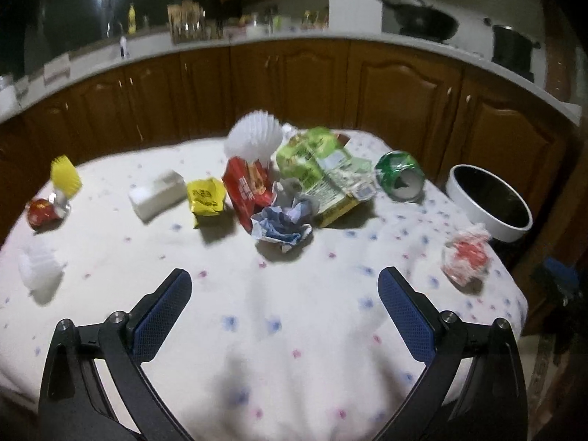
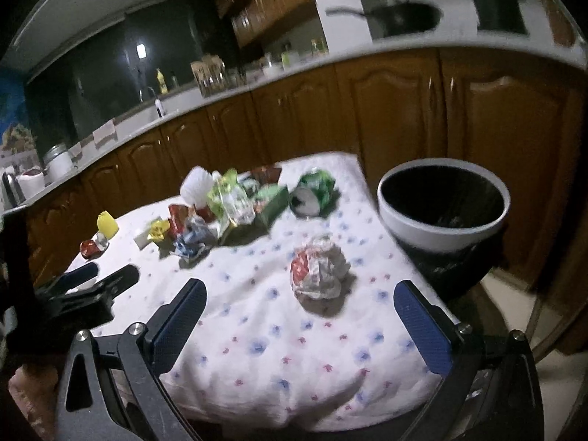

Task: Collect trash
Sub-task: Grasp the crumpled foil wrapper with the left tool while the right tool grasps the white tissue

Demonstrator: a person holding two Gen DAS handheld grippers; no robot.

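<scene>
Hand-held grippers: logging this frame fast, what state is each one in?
Left hand-held gripper: open, holding nothing, over the table.
Right hand-held gripper: open, holding nothing, facing the crumpled wrapper.

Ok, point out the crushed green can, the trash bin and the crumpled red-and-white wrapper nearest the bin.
crushed green can (image 1: pixel 398 174), left wrist view, on its dented side
trash bin (image 2: pixel 441 231), right wrist view, on its white outer wall
crumpled red-and-white wrapper (image 2: pixel 319 270), right wrist view, on its middle
</scene>
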